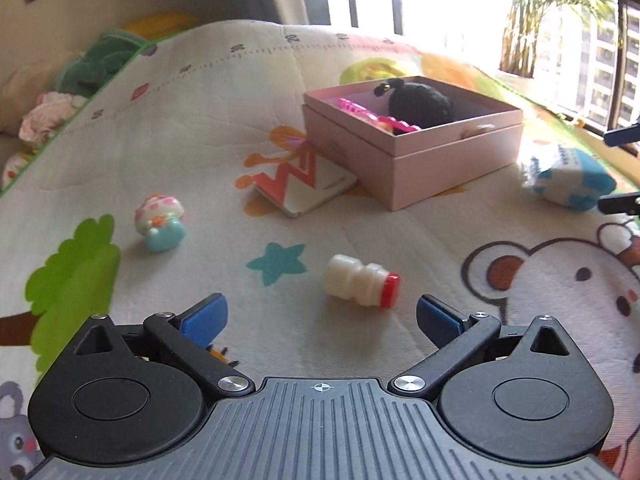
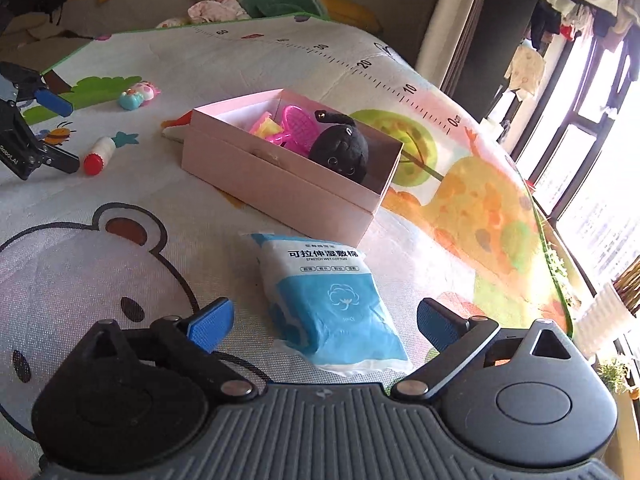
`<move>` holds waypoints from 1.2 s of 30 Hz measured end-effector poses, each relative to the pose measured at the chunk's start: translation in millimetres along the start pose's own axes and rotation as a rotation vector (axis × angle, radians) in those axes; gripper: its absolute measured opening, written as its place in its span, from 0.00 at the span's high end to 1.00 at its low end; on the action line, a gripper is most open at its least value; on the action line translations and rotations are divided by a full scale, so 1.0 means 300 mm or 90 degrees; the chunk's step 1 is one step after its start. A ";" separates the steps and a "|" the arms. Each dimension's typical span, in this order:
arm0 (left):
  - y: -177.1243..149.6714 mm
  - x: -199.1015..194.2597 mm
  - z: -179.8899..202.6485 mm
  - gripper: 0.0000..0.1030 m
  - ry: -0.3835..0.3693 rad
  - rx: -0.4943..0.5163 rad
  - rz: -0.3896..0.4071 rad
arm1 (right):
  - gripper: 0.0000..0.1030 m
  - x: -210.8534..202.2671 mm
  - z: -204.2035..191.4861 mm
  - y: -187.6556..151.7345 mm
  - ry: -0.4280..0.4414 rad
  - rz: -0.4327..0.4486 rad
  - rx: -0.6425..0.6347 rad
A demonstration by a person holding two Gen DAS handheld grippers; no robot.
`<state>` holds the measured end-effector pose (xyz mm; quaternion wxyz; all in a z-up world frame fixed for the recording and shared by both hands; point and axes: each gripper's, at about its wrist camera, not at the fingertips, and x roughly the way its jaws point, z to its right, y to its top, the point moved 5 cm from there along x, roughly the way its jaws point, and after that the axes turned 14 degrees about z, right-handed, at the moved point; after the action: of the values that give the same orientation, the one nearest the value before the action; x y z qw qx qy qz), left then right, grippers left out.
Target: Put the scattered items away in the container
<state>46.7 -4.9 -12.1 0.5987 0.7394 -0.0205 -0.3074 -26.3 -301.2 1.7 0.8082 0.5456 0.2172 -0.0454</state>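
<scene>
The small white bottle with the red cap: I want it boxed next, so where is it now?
The bottle lies on its side on the play mat, just ahead of the open left gripper, near a teal star print.

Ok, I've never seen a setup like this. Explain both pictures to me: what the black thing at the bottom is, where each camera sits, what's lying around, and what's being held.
There is no robot here. A person holds two hand tools, each with two blue-tipped fingers and a camera looking forward along them. The black shape at the bottom of each picture is that tool.

One picture is from the left gripper, the other from the right gripper. Both are open and hold nothing.

They hover over a cartoon-printed play mat. On it stands an open pink box, already holding a black plush toy and pink plastic toys.

Still loose on the mat: a small white bottle with a red cap lying ahead of the left gripper, a blue cotton pad packet between the right fingers, a mushroom figurine and a zigzag-patterned card against the box.
</scene>
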 end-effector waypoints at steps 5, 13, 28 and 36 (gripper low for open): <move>0.013 0.051 0.053 0.01 -0.003 0.029 0.008 | 0.04 0.018 0.030 0.014 0.020 0.010 0.061; 0.011 0.109 0.064 0.37 -0.042 0.001 -0.009 | 0.04 0.116 0.053 0.022 0.055 -0.012 0.103; 0.010 0.097 0.129 0.49 -0.036 -0.025 -0.017 | 0.47 0.084 -0.031 0.005 0.116 -0.067 0.161; 0.002 0.007 0.230 0.29 -0.067 -0.047 -0.028 | 0.35 -0.006 -0.167 0.018 0.148 -0.048 0.092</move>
<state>15.4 -66.1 -19.0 0.6169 0.6998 -0.0241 -0.3593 -41.2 -254.1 -8.5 0.7340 0.5954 0.3256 -0.0279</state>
